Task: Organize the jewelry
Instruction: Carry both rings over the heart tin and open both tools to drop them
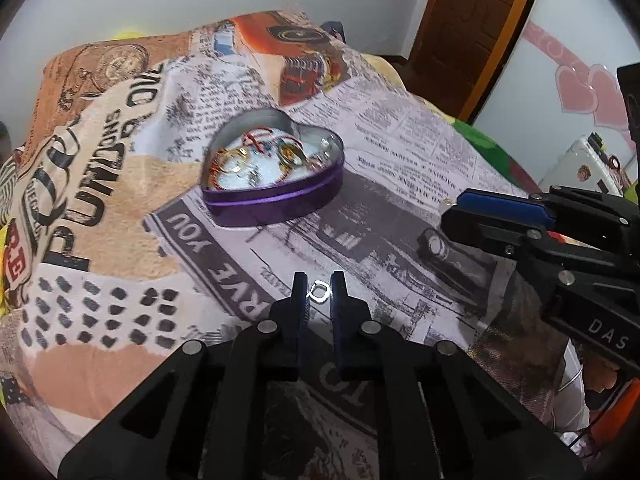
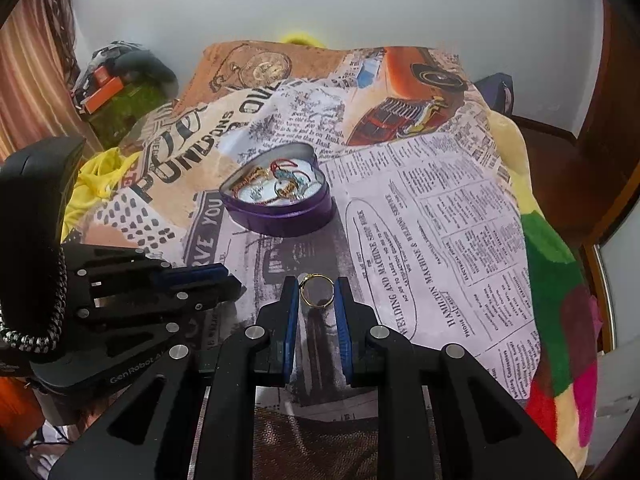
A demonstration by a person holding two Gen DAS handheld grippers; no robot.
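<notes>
tin (image 1: 276, 204): purple heart, open, jewelry inside, on printed cloth (image 1: 400, 152) | left gripper (image 1: 319, 286): in front of tin, closed on small silver ring (image 1: 319, 292) | right gripper (image 2: 317, 288): in front of tin too, closed on gold ring (image 2: 317, 290), just beside left gripper

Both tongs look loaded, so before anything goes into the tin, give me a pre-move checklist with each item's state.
1. Left tongs shut on the small silver ring: ok.
2. Right tongs shut on the gold ring: ok.
3. Heart-shaped purple tin open, no lid on it: ok.
4. Room left inside among the jewelry: ok, white lining shows.
5. Tin sitting flat on the printed blanket: ok.
6. Grips firm enough to carry: cannot tell.
</notes>
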